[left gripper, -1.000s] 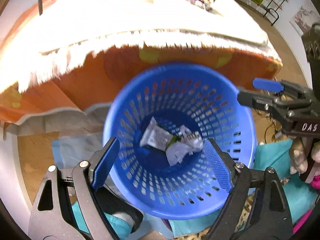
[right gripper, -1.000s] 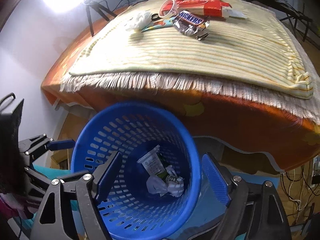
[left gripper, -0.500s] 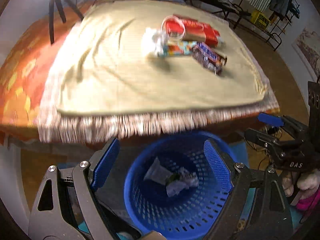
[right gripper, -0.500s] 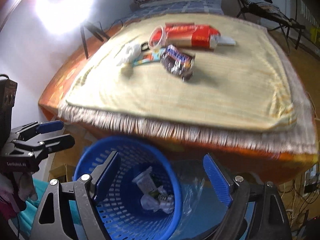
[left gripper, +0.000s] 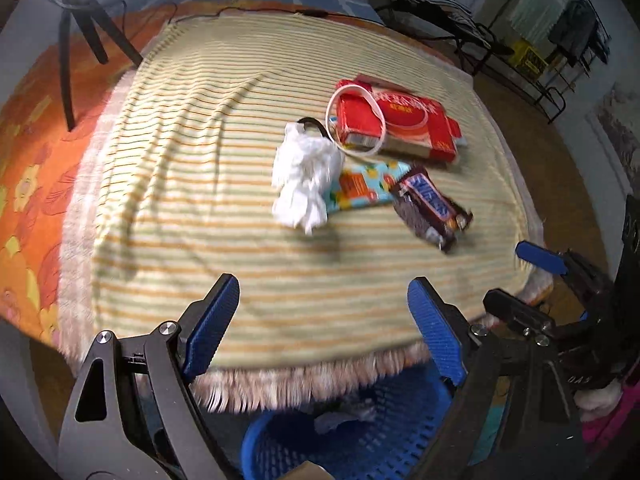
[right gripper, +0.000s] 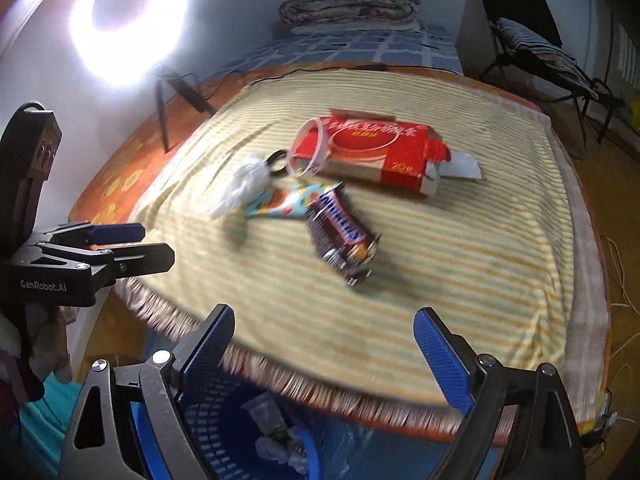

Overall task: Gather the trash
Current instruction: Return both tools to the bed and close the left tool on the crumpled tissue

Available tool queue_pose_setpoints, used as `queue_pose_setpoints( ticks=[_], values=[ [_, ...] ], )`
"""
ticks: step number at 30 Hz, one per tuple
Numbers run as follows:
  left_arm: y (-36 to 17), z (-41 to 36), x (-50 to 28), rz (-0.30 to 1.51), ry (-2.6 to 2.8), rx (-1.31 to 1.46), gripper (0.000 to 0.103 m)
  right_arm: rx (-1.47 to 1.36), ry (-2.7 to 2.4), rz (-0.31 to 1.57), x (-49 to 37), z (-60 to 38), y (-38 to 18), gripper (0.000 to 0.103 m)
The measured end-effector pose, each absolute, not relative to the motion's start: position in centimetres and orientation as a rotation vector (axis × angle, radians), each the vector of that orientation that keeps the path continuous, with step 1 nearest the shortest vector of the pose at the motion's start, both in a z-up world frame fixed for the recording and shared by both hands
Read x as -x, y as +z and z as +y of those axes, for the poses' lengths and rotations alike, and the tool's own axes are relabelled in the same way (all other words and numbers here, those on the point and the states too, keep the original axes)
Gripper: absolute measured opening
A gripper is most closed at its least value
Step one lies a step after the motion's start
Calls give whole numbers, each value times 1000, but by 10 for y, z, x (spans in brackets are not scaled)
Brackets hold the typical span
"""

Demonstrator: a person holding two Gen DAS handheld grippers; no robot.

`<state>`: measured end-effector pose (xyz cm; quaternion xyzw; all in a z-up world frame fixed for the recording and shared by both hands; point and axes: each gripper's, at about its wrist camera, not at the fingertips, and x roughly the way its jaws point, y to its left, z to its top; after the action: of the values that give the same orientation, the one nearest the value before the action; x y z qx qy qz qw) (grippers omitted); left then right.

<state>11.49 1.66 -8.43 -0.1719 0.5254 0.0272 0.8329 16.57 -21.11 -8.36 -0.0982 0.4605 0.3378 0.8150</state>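
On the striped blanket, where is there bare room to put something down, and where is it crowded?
Bare: the wide strip of striped blanket between the fringe and the trash, plus the stretch left of the white crumpled tissue. Crowded: the cluster of tissue, red box, colourful wrapper and chocolate bar wrapper.

Left gripper [left gripper: 322,326]: jaws wide apart, nothing between the pads, pointing steeply downward.
Right gripper [right gripper: 326,354]: jaws opening, nothing between the pads, pointing steeply downward.
Relative position: side by side, apart, not touching.
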Motion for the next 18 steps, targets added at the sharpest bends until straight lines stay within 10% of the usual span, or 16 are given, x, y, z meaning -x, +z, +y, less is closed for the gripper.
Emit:
queue_pose_setpoints(
  ticks=[18],
  values=[
    [-124,47,-196,1172,128,519,78,318,758,1029,-223,-155,-116,89]
  ],
)
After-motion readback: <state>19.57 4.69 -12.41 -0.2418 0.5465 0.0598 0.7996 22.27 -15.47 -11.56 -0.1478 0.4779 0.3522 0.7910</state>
